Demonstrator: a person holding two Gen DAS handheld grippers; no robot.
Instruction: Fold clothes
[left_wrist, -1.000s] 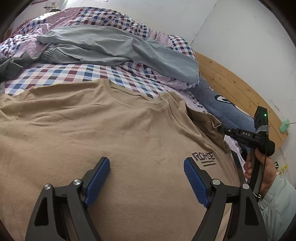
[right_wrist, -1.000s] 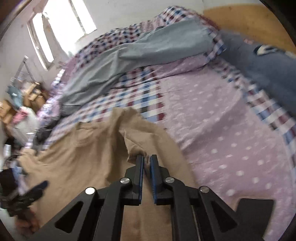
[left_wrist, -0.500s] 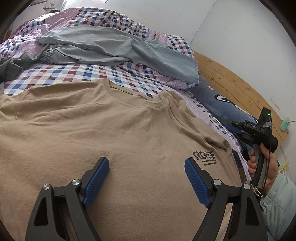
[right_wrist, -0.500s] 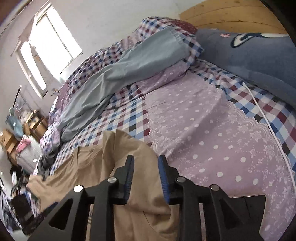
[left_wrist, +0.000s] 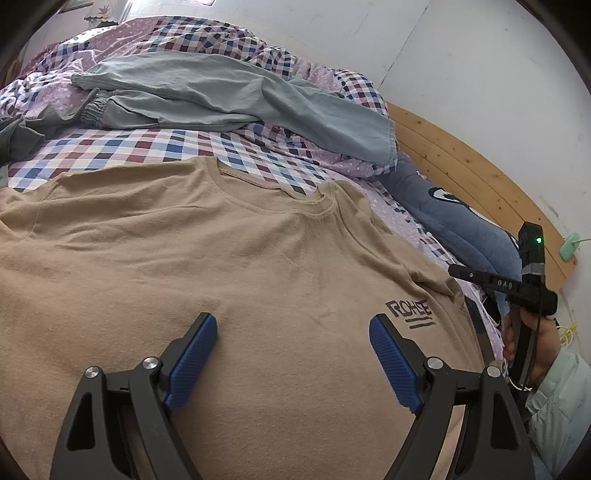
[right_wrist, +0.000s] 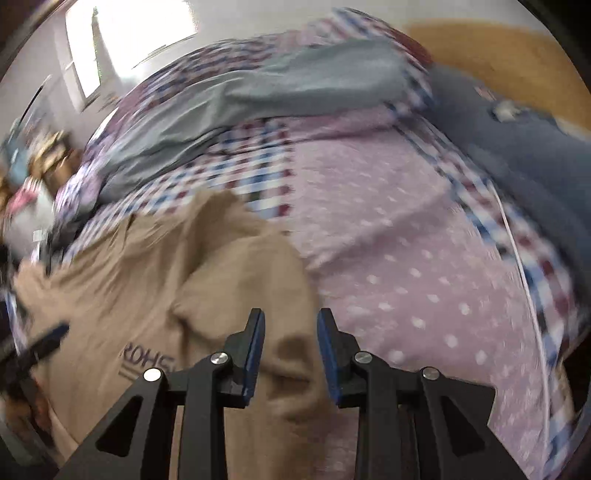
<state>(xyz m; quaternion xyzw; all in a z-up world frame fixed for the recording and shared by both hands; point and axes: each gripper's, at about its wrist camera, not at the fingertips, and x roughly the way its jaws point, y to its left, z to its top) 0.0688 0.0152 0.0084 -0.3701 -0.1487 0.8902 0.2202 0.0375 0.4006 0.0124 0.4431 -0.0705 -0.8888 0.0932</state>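
From my left tool (left_wrist: 291, 350), blue pads spread wide and holding nothing, I look straight up the tan cotton T-shirt with the dark chest print (left_wrist: 221, 266). It lies flat, front up, on the bed with the checked and dotted purple cover (left_wrist: 122, 147). Its long axis runs away from me, from the hem under the tool to the round neckline at the far end, so the collar points toward the grey-blue trousers (left_wrist: 221, 92) heaped across the top of the bed, well apart from the shirt.

My right tool (right_wrist: 290, 350) is about half open with nothing pinched between its pads. Its view is motion-blurred, but the shirt's right sleeve (right_wrist: 288, 347) lies directly under and between the fingers, rumpled, at the edge where tan cloth meets dotted cover. In the left view the hand (left_wrist: 532, 343) gripping that tool sits just off the shirt's right side, beside the print.

The relation that matters, I judge: the right sleeve lies nearest the right tool, and any fold of it would travel leftward, across the shirt's long axis toward the chest. The body shows no fold in either view; whether the sleeve was just released or is about to be taken, I cannot tell.
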